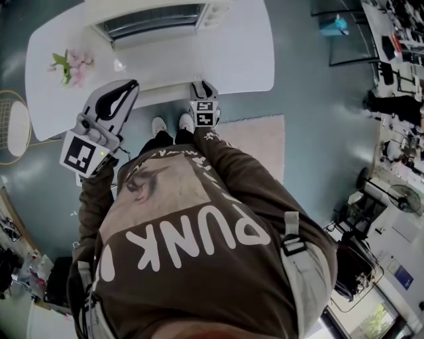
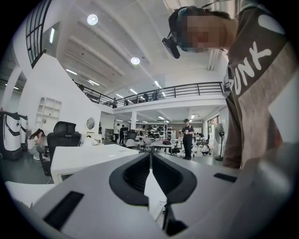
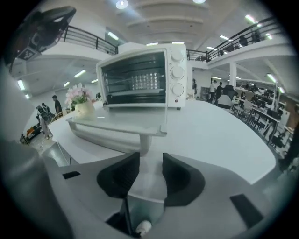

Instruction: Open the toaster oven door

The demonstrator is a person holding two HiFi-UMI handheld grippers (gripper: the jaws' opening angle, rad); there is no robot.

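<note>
A white toaster oven point(image 1: 156, 20) point(image 3: 140, 77) stands at the back of a white table point(image 1: 252, 46) point(image 3: 219, 135). Its glass door point(image 3: 117, 122) hangs open, lying flat toward me. The door handle point(image 3: 112, 134) runs along its front edge. My right gripper point(image 1: 203, 87) point(image 3: 150, 163) is at the handle's right end. Its jaws stand apart with the handle's post between them, and the pads do not press on it. My left gripper point(image 1: 134, 84) point(image 2: 150, 156) is held up at the table's front left, pointing away from the oven, tips together, empty.
A small vase of pink flowers point(image 1: 73, 66) point(image 3: 79, 100) sits on the table left of the oven. A pale rug point(image 1: 255, 142) lies on the floor under my feet. A round wire-framed seat point(image 1: 13, 129) stands at the left; desks and gear point(image 1: 397, 165) crowd the right.
</note>
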